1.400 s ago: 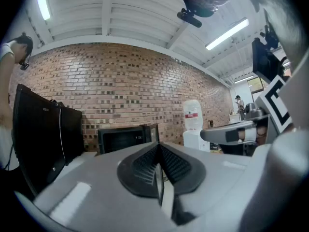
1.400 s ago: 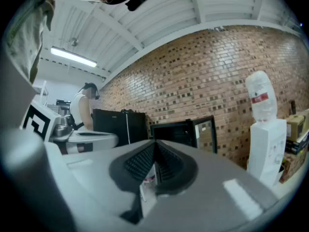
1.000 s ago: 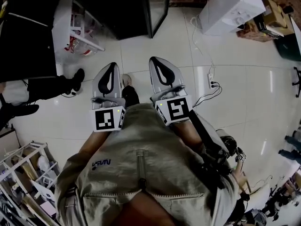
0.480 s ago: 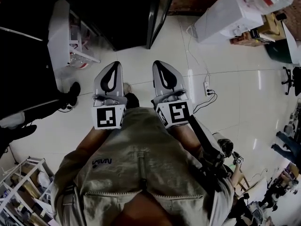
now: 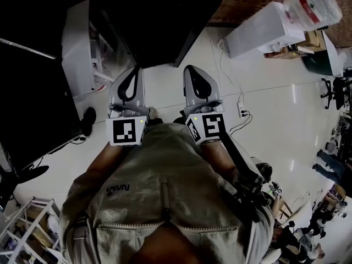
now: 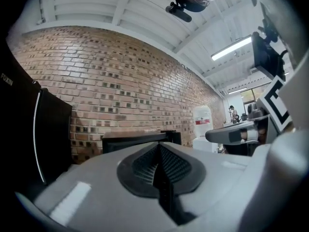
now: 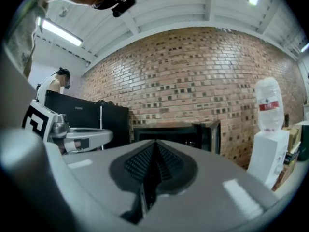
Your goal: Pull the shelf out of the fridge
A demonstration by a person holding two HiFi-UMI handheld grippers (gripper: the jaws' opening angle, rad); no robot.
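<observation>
A low black fridge (image 5: 159, 21) stands against the brick wall just ahead of me, its door (image 5: 201, 21) swung open to the right. It also shows in the left gripper view (image 6: 137, 140) and in the right gripper view (image 7: 169, 132). Its inside is dark and no shelf can be made out. I hold both grippers side by side at chest height, pointing at the fridge, a short way from it. The left gripper (image 5: 133, 70) (image 6: 158, 148) is shut with nothing in it. The right gripper (image 5: 193, 69) (image 7: 155, 144) is shut and empty too.
A white rack (image 5: 77, 48) stands left of the fridge, next to a tall black cabinet (image 5: 27, 92). A white water dispenser (image 5: 264, 29) with a bottle (image 5: 319, 4) stands at the right. A power strip (image 5: 242, 109) with cables lies on the tiled floor.
The fridge has come nearer and now lies right above the gripper tips in the head view. Both grippers have stayed shut and side by side.
</observation>
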